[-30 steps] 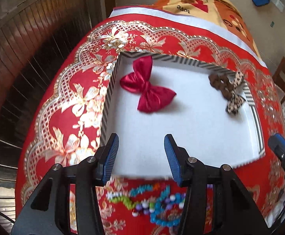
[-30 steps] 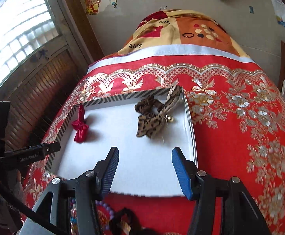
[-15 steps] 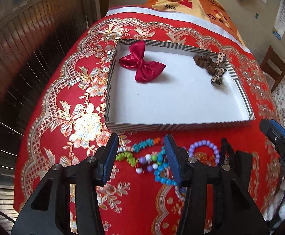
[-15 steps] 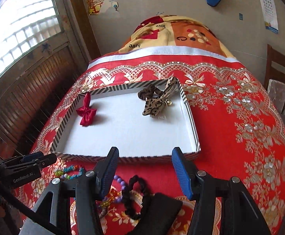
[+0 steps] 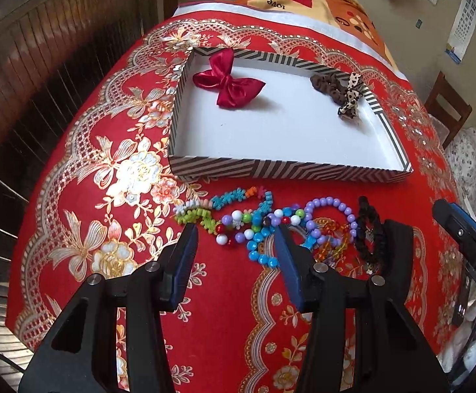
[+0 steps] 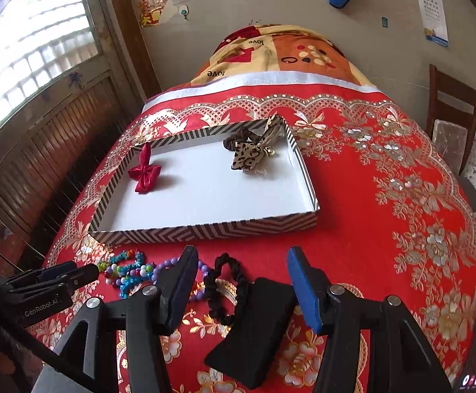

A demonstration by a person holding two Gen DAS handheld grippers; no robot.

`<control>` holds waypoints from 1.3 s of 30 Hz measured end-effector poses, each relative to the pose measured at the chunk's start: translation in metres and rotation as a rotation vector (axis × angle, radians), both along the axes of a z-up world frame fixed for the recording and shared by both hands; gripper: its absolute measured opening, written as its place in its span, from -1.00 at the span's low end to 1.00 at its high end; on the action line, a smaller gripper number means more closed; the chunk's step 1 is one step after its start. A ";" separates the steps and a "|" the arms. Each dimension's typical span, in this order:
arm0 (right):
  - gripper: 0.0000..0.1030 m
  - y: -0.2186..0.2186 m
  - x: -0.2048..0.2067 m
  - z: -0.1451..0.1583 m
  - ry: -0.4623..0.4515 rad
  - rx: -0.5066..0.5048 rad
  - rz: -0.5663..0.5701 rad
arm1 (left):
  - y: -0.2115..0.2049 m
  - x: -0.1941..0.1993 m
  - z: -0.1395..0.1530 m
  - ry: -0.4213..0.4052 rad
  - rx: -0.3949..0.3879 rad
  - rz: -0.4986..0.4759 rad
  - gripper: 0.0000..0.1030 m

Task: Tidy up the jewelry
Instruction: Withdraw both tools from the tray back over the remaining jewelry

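Red cloth now fills both views: both claws have drawn back from the striped tray (image 5: 290,168); left claw (image 5: 236,255) and right claw (image 6: 242,278) gape, empty, above the beaded bracelets (image 5: 247,219) at the surface's near edge; next pick likely.

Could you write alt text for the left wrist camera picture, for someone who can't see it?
An open left gripper hovers over colourful bead bracelets on a red floral cloth. Beyond them a striped tray holds a red bow.

Spread left tongs (image 5: 236,255) hover over beaded bracelets (image 5: 257,226) before striped tray (image 5: 270,168).
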State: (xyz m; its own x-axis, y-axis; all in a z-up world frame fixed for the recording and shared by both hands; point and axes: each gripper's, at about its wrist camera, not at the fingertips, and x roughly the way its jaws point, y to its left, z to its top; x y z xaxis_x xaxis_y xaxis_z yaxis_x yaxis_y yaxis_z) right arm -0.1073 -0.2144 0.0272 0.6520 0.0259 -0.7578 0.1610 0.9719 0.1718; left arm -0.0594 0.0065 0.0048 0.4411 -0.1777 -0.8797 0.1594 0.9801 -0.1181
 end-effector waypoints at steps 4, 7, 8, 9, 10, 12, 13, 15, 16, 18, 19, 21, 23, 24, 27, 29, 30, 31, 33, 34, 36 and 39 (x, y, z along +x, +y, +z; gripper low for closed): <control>0.06 0.002 -0.007 -0.002 0.000 -0.001 -0.004 | 0.005 -0.004 -0.003 -0.012 0.001 0.020 -0.08; 0.06 0.003 -0.009 -0.005 0.005 -0.002 -0.010 | 0.008 -0.007 -0.003 -0.025 0.019 0.023 -0.08; 0.06 0.003 -0.010 -0.005 0.005 0.001 -0.012 | 0.008 -0.008 -0.003 -0.030 0.030 0.024 -0.08; 0.06 0.002 -0.011 -0.006 0.003 0.007 -0.016 | 0.009 -0.008 -0.003 -0.033 0.036 0.025 -0.08; 0.06 0.002 -0.012 -0.006 0.002 0.011 -0.017 | 0.010 -0.009 -0.002 -0.037 0.042 0.030 -0.08; 0.06 0.003 -0.012 -0.007 0.003 0.014 -0.016 | 0.012 -0.009 -0.002 -0.038 0.039 0.033 -0.08; 0.06 0.004 -0.013 -0.007 0.003 0.014 -0.015 | 0.012 -0.009 -0.001 -0.040 0.040 0.034 -0.08; 0.06 0.005 -0.013 -0.007 0.002 0.016 -0.010 | 0.013 -0.009 0.001 -0.049 0.044 0.037 -0.08; 0.06 0.005 -0.013 -0.007 0.002 0.016 -0.007 | 0.012 -0.009 0.002 -0.054 0.045 0.038 -0.08; 0.06 0.006 -0.013 -0.007 0.004 0.011 -0.004 | 0.010 -0.009 0.002 -0.059 0.053 0.035 -0.08; 0.06 0.006 -0.014 -0.006 0.004 0.007 -0.002 | 0.008 -0.009 0.002 -0.060 0.057 0.033 -0.08; 0.06 0.004 -0.015 -0.005 0.001 0.005 -0.004 | 0.005 -0.009 0.002 -0.060 0.067 0.029 -0.08; 0.06 0.001 -0.015 -0.004 0.002 0.006 -0.007 | 0.003 -0.011 0.001 -0.069 0.075 0.031 -0.08; 0.06 0.001 -0.015 -0.004 0.003 0.007 -0.005 | 0.001 -0.011 0.001 -0.069 0.078 0.030 -0.08; 0.06 0.001 -0.015 -0.004 0.005 0.006 0.001 | 0.001 -0.012 -0.002 -0.057 0.081 0.032 -0.08; 0.06 0.003 -0.015 -0.004 0.007 0.007 0.009 | 0.001 -0.014 -0.002 -0.052 0.075 0.037 -0.08; 0.06 0.004 -0.015 -0.003 0.008 0.008 0.013 | 0.001 -0.015 -0.002 -0.056 0.075 0.038 -0.08; 0.06 0.004 -0.016 -0.003 0.007 0.010 0.016 | 0.001 -0.015 -0.002 -0.058 0.079 0.038 -0.08; 0.06 0.004 -0.016 -0.003 0.007 0.014 0.019 | 0.000 -0.017 -0.003 -0.057 0.086 0.035 -0.08; 0.06 0.004 -0.015 -0.004 0.011 0.017 0.022 | 0.000 -0.017 -0.002 -0.056 0.084 0.035 -0.08; 0.06 0.004 -0.015 -0.003 0.015 0.020 0.026 | 0.000 -0.019 -0.001 -0.062 0.081 0.037 -0.08; 0.06 0.003 -0.017 0.000 0.009 0.021 0.032 | 0.000 -0.020 0.001 -0.066 0.082 0.038 -0.08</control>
State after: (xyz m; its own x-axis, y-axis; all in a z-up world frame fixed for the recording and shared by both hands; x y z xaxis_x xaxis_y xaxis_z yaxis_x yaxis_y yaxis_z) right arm -0.1238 -0.2118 0.0271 0.6437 0.0625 -0.7628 0.1315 0.9728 0.1907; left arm -0.0797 0.0064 0.0063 0.5037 -0.0880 -0.8594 0.1267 0.9916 -0.0272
